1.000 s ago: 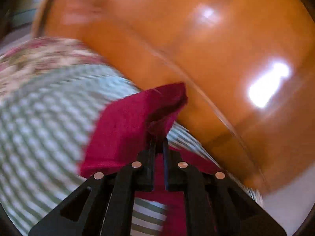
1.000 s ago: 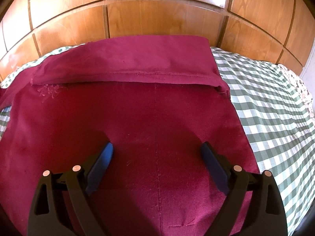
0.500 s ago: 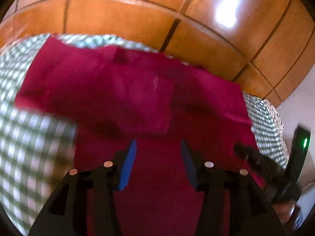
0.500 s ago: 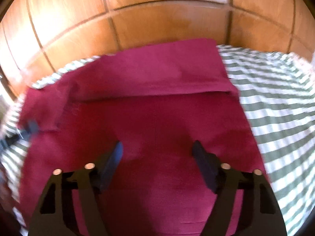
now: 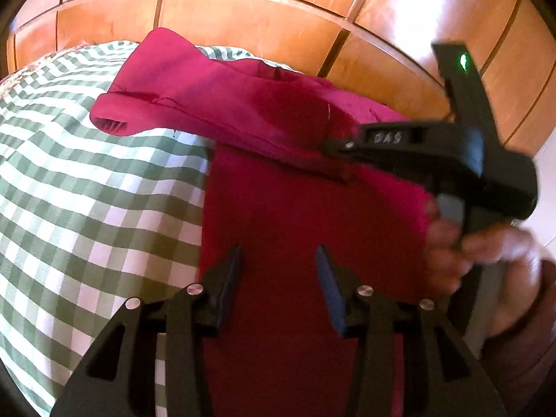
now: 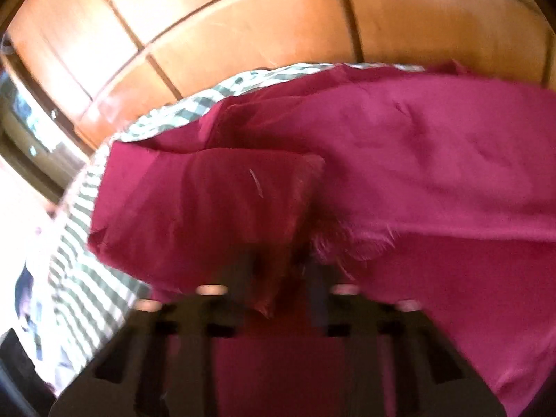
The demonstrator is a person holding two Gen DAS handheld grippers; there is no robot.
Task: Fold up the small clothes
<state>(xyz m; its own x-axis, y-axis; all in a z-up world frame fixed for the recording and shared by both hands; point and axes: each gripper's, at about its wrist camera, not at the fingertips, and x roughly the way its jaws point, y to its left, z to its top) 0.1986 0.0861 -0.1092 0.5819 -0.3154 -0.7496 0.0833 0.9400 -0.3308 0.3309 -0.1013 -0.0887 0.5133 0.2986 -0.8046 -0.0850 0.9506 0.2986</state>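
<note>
A dark red garment (image 5: 285, 194) lies on the green-checked bed cover (image 5: 80, 187), its far part folded over. My left gripper (image 5: 278, 278) is open and empty just above the garment's near part. My right gripper (image 5: 338, 146) shows in the left wrist view, reaching in from the right over the folded sleeve. In the right wrist view the right gripper (image 6: 281, 274) is blurred; its fingers stand close together around a folded flap of the garment (image 6: 215, 201). Whether the flap is pinched I cannot tell.
A glossy wooden headboard (image 5: 264, 17) rises right behind the garment. The checked cover (image 6: 80, 239) slopes away on the left. The hand holding the right gripper (image 5: 462, 243) is at the garment's right edge.
My left gripper let go of the red sleeve, opened and pulled back over the garment. My right gripper swung left to the folded sleeve flap and its fingers narrowed.
</note>
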